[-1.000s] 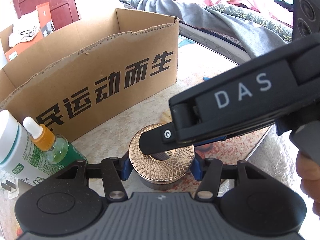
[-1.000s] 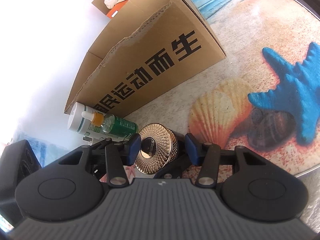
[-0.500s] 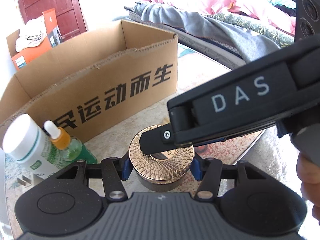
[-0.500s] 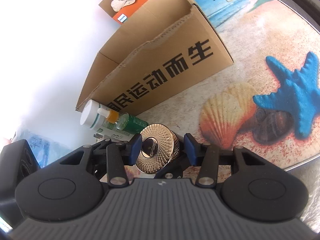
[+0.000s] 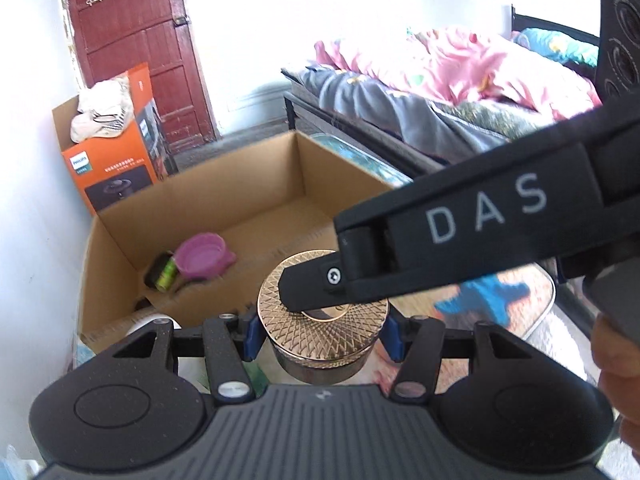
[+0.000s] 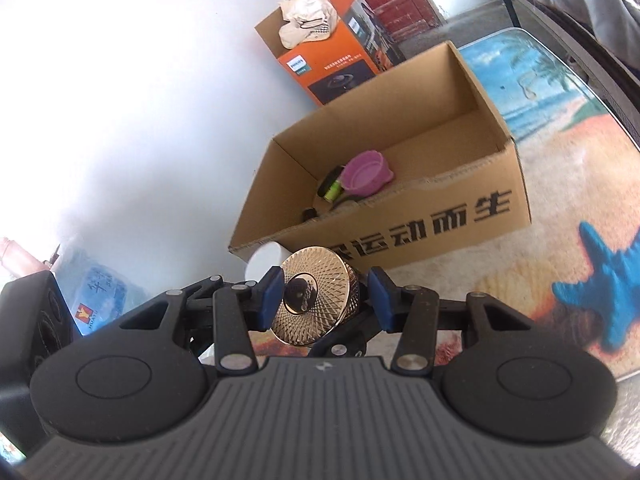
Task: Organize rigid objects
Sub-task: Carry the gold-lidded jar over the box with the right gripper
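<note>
Both grippers, left gripper [image 5: 322,330] and right gripper [image 6: 326,298], clamp gold jar [image 5: 323,316] just before cardboard box [image 6: 460,236]; purple bowl [image 6: 366,174] already inside; white bottle [image 6: 266,262] beside box remains.

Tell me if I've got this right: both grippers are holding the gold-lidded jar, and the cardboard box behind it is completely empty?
Not quite. Both grippers do hold the gold-lidded jar: the left gripper clamps its sides and the right gripper grips it top and bottom. But the cardboard box is not empty. The right wrist view shows a purple bowl and a few small things inside.
</note>
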Motion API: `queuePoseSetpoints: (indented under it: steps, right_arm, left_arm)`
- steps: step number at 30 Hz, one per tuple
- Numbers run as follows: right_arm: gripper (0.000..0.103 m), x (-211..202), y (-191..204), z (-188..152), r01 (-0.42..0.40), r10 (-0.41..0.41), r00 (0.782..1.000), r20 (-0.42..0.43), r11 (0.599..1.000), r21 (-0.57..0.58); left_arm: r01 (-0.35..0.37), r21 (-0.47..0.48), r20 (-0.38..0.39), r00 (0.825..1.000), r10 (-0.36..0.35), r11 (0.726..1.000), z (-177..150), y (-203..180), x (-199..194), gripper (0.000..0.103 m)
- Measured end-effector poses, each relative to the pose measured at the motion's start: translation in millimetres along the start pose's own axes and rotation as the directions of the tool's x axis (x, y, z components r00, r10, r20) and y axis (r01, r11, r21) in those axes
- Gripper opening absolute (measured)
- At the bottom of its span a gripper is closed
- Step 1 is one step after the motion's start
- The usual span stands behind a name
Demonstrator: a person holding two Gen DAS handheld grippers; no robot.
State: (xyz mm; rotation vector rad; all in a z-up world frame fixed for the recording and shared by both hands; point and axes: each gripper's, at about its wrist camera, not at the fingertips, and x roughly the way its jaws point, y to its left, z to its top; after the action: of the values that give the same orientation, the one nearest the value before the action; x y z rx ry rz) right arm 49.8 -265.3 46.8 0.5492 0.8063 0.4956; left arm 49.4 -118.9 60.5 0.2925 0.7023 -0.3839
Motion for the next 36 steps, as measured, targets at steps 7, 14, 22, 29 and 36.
queuePoseSetpoints:
  steps: [7,14,22,29,36]
  right_arm:
    - [0.045,21,26,66,-0.015,0.014,1.000,-0.024,0.998,-0.065]
    - [0.045,81,6,132,-0.004,0.003,0.989,-0.148,1.000,-0.005]
    - [0.045,156,-27,179,0.046,-0.040,0.962,-0.271,0.999,0.014]
    - [0.045,202,-53,198,0.086,-0.085,0.937,-0.338,0.996,-0.014]
    - [0.045,232,-72,210,0.120,-0.135,0.917,-0.375,0.991,-0.064]
  left_arm:
    - [0.012,-0.076,-0.042,0.999,-0.015,0.997,56,42,8,0.057]
    - [0.020,-0.135,-0.171,0.984,-0.043,0.991,97,77,68,0.057]
    - [0.016,-0.236,-0.336,0.937,-0.097,0.972,117,112,156,0.057]
    - [-0.006,-0.285,-0.402,0.908,-0.114,0.959,124,122,208,0.057]
    - [-0.011,-0.344,-0.427,0.892,-0.146,0.939,125,125,241,0.057]
